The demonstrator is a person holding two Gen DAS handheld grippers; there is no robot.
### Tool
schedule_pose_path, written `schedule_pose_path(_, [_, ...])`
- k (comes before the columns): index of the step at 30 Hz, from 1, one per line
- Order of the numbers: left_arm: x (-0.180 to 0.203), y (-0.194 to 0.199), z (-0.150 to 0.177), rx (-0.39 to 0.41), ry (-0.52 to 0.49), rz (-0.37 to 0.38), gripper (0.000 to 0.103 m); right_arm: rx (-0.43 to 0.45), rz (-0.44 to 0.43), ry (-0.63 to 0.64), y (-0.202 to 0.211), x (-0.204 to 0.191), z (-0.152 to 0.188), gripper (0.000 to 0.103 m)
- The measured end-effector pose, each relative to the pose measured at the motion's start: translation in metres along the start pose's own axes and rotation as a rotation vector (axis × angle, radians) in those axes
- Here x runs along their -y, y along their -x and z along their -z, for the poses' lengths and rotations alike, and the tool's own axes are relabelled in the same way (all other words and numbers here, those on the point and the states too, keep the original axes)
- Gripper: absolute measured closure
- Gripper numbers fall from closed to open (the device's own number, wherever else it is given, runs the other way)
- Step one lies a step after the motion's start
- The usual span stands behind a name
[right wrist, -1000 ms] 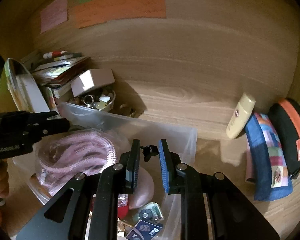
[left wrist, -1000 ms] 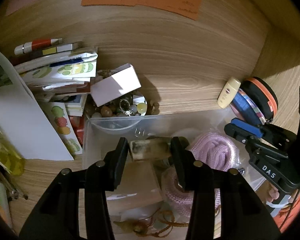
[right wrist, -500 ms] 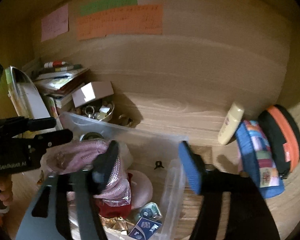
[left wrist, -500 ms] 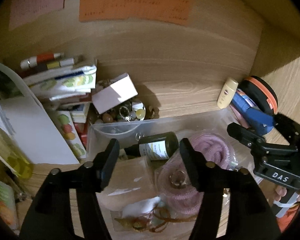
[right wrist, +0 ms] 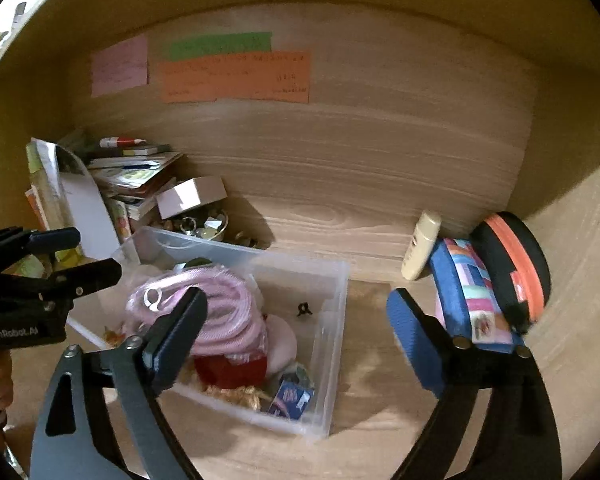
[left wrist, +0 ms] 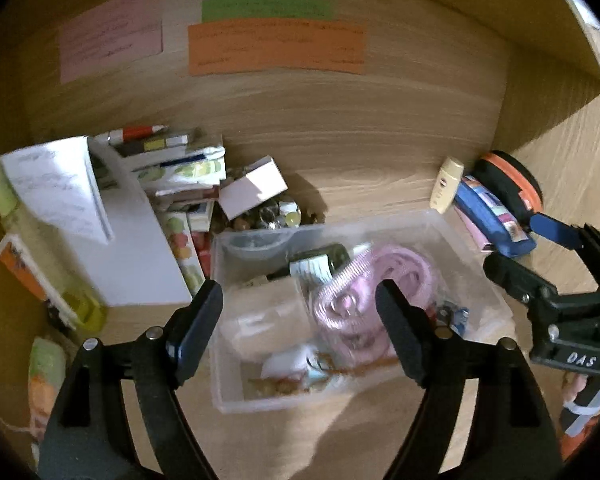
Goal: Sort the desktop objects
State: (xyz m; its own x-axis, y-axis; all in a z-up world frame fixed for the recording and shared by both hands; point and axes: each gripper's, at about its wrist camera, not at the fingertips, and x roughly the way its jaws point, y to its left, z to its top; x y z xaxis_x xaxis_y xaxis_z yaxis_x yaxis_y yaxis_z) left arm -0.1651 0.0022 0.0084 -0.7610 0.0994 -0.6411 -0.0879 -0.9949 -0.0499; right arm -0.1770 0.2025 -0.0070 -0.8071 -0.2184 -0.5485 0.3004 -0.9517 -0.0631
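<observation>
Both tools hung above the desk with nothing between their fingers. The left gripper point(left wrist: 298, 328) stood wide apart over the clear bin point(right wrist: 332, 344), and the right gripper point(right wrist: 296, 328) stood just as wide over the bin's right wall and the bare wood beside it.

The step in hand looked like choosing the next loose item to drop into the bin. To do it well, I judged the nearer hand should take each piece: the right one for the things leaning in the right corner, the left one for the clutter behind the bin. A grip across the narrow side of the cream tube would hold best, and the pink coil, heaped above the rim, ought to be avoided on the way in.

Counted from largest to smallest, there was one bin, already well filled. One stack of books and papers point(left wrist: 172, 168) lay at the back left. Three coloured notes point(left wrist: 276, 46) were stuck on the back wall: pink, green and orange. One black and orange round case point(right wrist: 512, 264) stood in the right corner, with one blue pouch point(right wrist: 464, 292) touching it. One pink coiled cord point(right wrist: 212, 308) sat inside the bin. One small white box point(left wrist: 254, 188) lay tilted on a dish of trinkets too small to count. One cream tube point(right wrist: 422, 246) leaned beside the pouch. One tiny black clip point(right wrist: 304, 309) lay on the bin floor.
</observation>
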Motion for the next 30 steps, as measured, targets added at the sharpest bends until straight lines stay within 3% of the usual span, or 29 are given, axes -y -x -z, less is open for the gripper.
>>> schedule_pose_path(2, [0.001, 0.009, 0.005, 0.001, 0.001, 0.004, 0.019, 0.012, 0.001, 0.000, 0.010, -0.003, 0.004, 0.005])
schedule_pose_path(7, [0.010, 0.043, 0.018, 0.095, -0.016, -0.056, 0.007, 0.051, 0.040, 0.041, 0.039, -0.017, 0.014, 0.005])
schedule_pose_path(12, [0.021, 0.069, 0.031, 0.151, -0.034, -0.077, 0.007, 0.093, 0.035, 0.036, 0.066, -0.024, 0.023, 0.001])
schedule_pose_path(16, [0.029, 0.084, 0.042, 0.194, -0.040, -0.146, 0.006, 0.119, 0.037, 0.035, 0.084, -0.026, 0.030, 0.001])
schedule_pose_path(30, [0.040, 0.102, 0.064, 0.200, -0.024, -0.089, 0.006, 0.139, 0.052, 0.007, 0.109, -0.013, 0.045, 0.001])
